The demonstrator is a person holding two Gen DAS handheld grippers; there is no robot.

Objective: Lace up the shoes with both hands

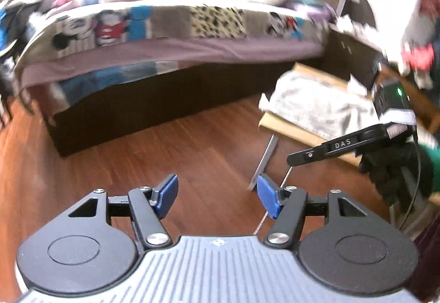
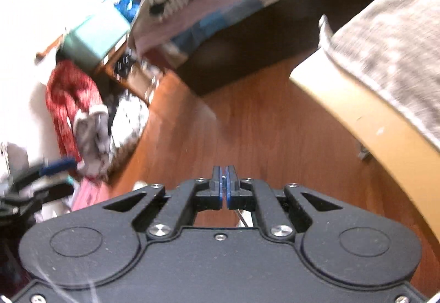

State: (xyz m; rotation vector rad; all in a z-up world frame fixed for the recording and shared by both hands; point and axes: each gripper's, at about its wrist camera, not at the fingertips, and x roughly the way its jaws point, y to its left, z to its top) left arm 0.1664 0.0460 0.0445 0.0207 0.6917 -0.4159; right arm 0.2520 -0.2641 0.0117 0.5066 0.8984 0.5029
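Left gripper (image 1: 217,197) seen spread, nothing between blue pads. Right gripper (image 2: 226,179) pressed closed on thin lace (image 1: 286,179); lace barely made out. Shoe hidden below both views. Background blurred.

- Left gripper (image 1: 217,197): black linkage arms, blue pads, silver screws, ribbed grey body.
- Right gripper (image 2: 225,179): black, blue pads, "DAS" marking.
- Black glove (image 1: 385,171), green sleeve (image 1: 433,165).

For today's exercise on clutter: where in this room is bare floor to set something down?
Bare wooden floor lies open between the dark bed base and the low table draped with grey cloth. It is crowded by the wall, where red fabric and grey slippers pile up.
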